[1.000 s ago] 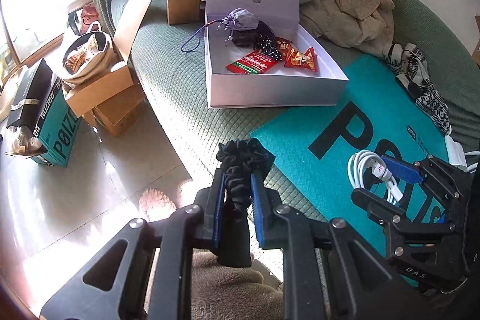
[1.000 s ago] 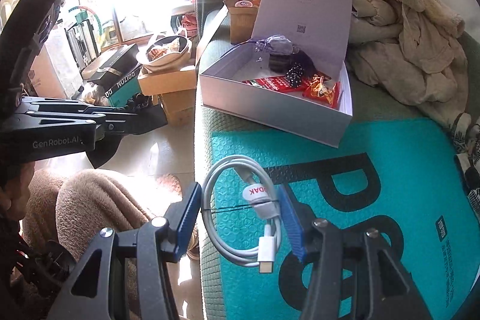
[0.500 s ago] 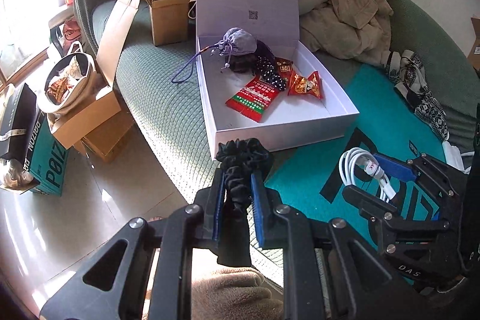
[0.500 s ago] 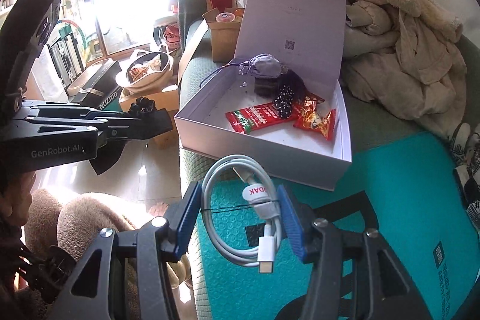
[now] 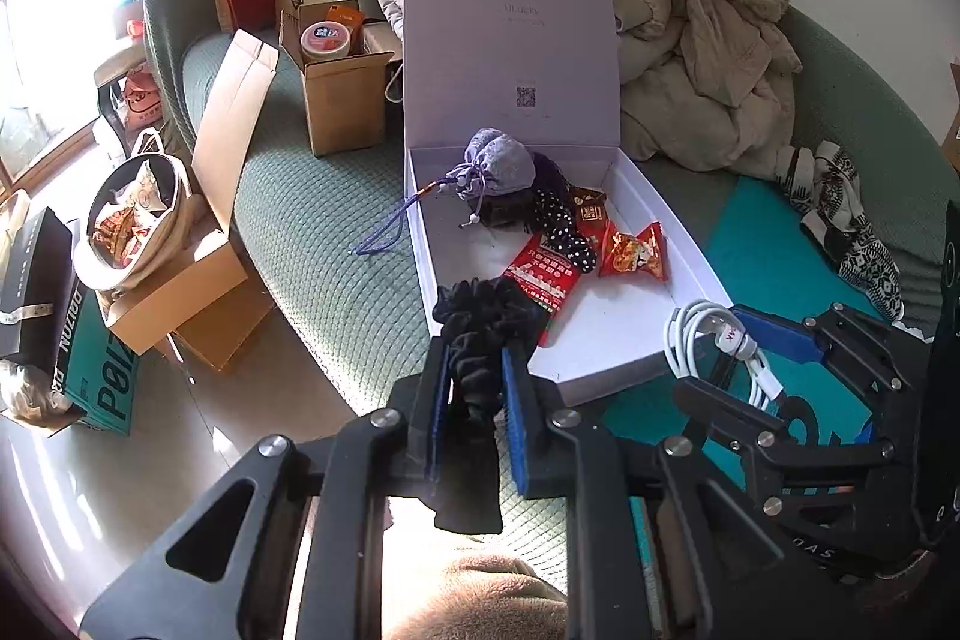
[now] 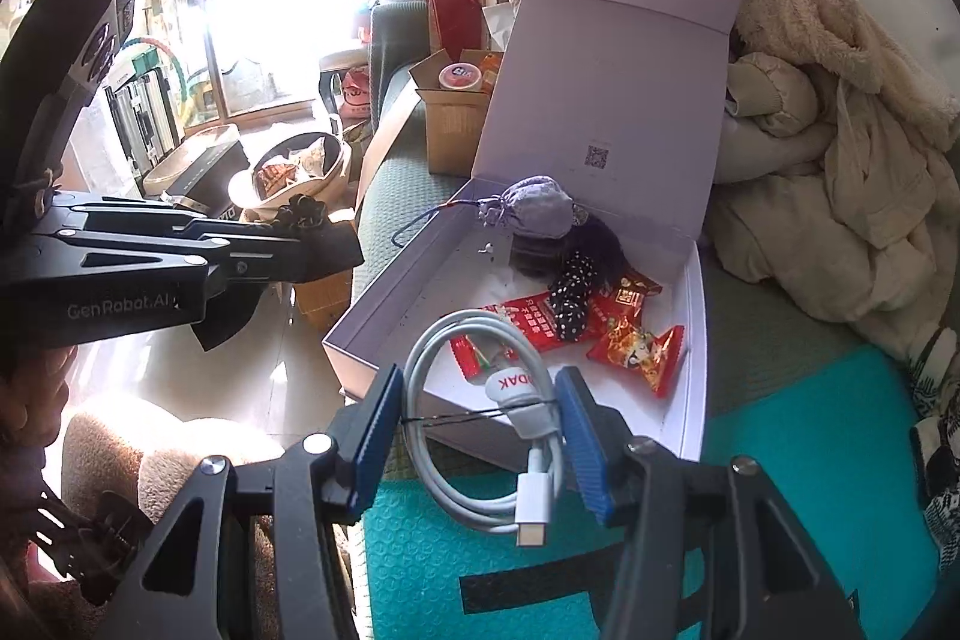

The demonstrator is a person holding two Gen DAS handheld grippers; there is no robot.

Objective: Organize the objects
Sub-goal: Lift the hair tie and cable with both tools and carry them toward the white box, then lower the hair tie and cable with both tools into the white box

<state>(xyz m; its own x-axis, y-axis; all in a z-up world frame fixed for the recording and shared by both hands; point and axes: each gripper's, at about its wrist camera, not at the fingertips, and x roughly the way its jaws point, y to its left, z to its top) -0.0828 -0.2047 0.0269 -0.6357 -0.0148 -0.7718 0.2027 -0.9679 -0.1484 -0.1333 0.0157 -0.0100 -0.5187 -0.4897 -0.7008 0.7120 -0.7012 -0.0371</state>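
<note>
Right now the left gripper (image 5: 471,388) has its fingers (image 5: 433,394) clenched on a black scrunchie (image 5: 477,322), held over the near left corner of the open white box (image 5: 606,340) on the green sofa (image 5: 312,232). Just beside it, the right gripper (image 6: 477,445) grasps a coiled white cable (image 6: 480,400) above the box's near edge (2 red snack packets and a grey pouch (image 5: 498,169) lie inside)
</note>
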